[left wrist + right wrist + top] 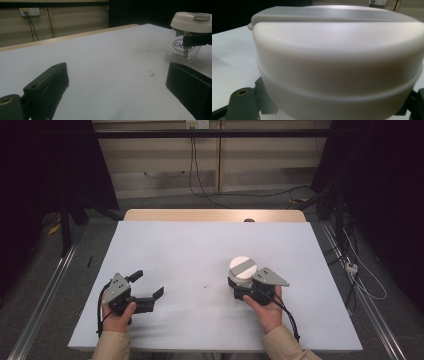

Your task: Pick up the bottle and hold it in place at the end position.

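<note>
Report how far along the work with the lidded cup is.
Done: the right gripper has its jaws closed on the clear cup, just under its white lid. In hand: the cup is gripped but stands on the table, lid on. Left: anything beyond the grasp, such as lifting it or removing the lid. The left gripper rests open on the table, apart from the cup.

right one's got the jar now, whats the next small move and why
Probably bring the left hand-held gripper across to the white lid. The right hand-held gripper is shut on the clear jar, steadying it upright on the table, while the left one sits open and empty.
</note>
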### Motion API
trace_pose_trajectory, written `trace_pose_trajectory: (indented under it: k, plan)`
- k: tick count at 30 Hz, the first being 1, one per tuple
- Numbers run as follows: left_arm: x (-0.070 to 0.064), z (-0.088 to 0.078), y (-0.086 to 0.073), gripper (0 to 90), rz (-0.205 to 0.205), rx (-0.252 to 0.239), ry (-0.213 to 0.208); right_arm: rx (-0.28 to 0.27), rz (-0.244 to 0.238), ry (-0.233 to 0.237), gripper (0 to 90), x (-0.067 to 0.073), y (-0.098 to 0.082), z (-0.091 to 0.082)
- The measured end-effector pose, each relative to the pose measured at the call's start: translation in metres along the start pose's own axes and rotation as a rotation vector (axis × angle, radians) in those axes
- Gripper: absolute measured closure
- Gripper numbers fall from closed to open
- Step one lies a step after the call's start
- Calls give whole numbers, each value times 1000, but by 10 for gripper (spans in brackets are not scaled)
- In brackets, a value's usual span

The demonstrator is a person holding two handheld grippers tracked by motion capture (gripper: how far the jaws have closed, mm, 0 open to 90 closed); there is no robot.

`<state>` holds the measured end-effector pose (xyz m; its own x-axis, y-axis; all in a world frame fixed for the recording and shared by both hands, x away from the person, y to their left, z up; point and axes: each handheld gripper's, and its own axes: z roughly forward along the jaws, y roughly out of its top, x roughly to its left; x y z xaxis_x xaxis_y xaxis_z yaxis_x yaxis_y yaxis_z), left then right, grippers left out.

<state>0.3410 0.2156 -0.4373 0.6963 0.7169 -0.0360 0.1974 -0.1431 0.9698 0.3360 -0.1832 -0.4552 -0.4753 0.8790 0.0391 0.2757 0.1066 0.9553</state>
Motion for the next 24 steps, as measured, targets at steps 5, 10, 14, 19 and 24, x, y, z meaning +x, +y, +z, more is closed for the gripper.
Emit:
trace_pose_trajectory:
  k: [5, 10, 14, 19, 24]
  plan:
    - [0, 1, 0, 40, 4, 1, -5, -4, -19, 21, 186, 1, 7, -1]
    - [-1, 1, 0, 40, 4, 0, -5, -3, -18, 20, 186, 0, 10, 2]
    - [0, -1, 0, 40, -6, -4, -1, -3, -18, 22, 186, 0, 13, 6]
    - [1, -2, 0, 40, -2, -5, 1, -4, -14, 29, 186, 0, 16, 10]
    - [1, -3, 0, 40, -3, -10, 3, -4, -12, 31, 186, 0, 18, 13]
